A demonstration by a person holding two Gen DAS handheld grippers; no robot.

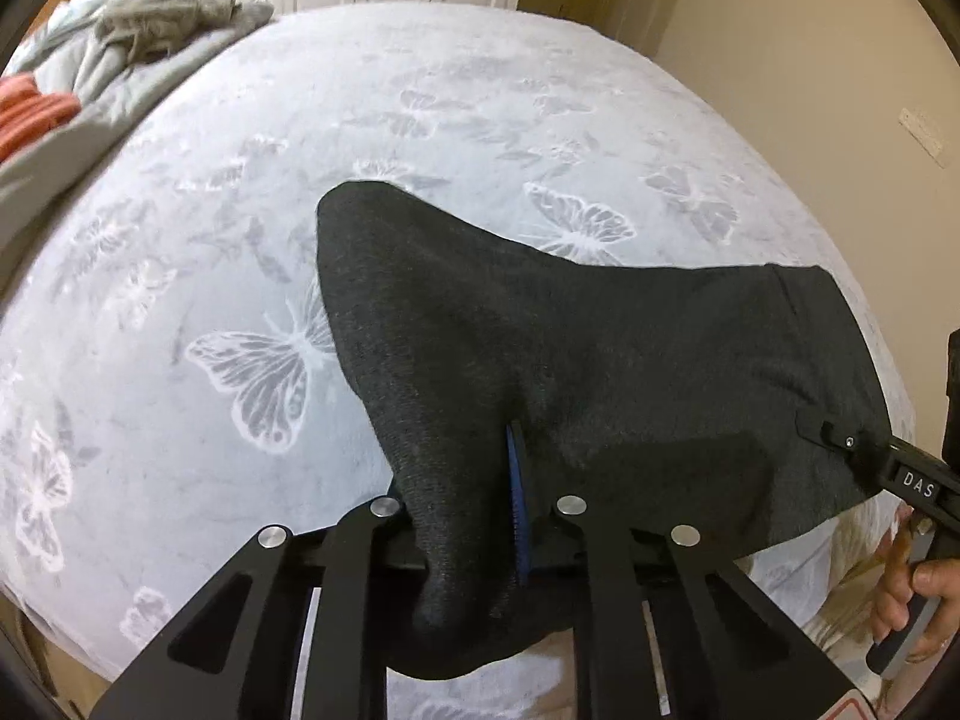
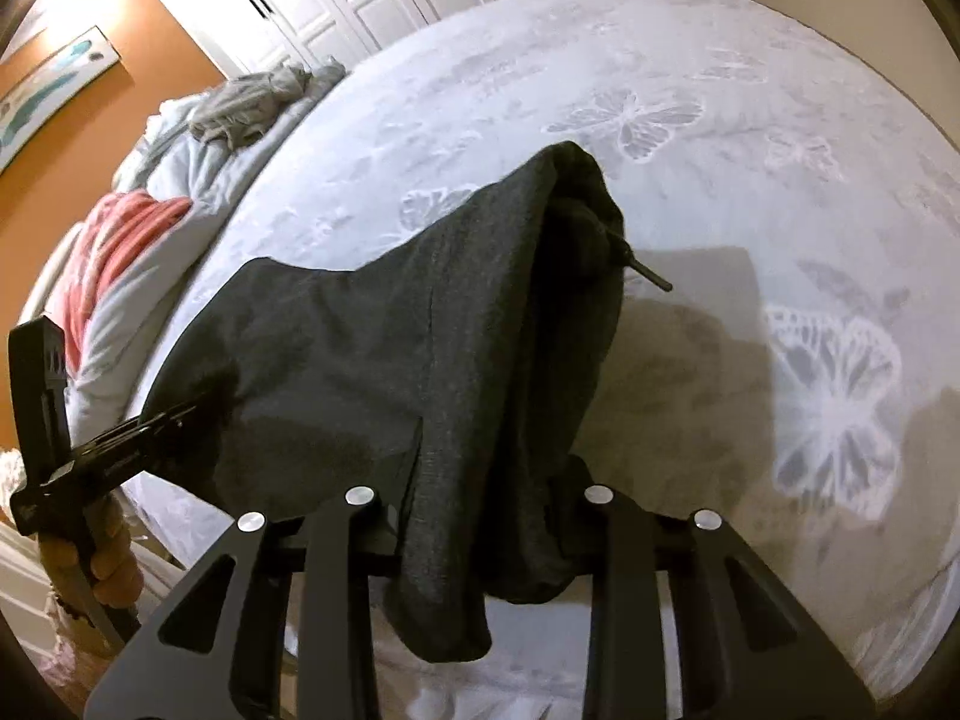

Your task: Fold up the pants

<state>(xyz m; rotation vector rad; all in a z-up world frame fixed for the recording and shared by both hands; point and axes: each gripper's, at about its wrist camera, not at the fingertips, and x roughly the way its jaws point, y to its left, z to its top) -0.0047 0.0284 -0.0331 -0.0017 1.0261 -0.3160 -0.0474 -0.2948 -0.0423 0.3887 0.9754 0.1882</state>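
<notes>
At the far left of the bed [image 1: 420, 120], a heap of grey and orange bedding [image 1: 90, 78] lies bunched on the pale butterfly-print cover. The left gripper [image 1: 480, 516] has its fingers pinching one edge of the dark grey pants [image 1: 540, 360], which hang lifted between the two tools with their far end draped down toward the cover. To the right, the right gripper [image 2: 480, 510] has its fingers clamped on the opposite edge of the pants, and a drawstring [image 2: 645, 273] pokes out near the waistband.
</notes>
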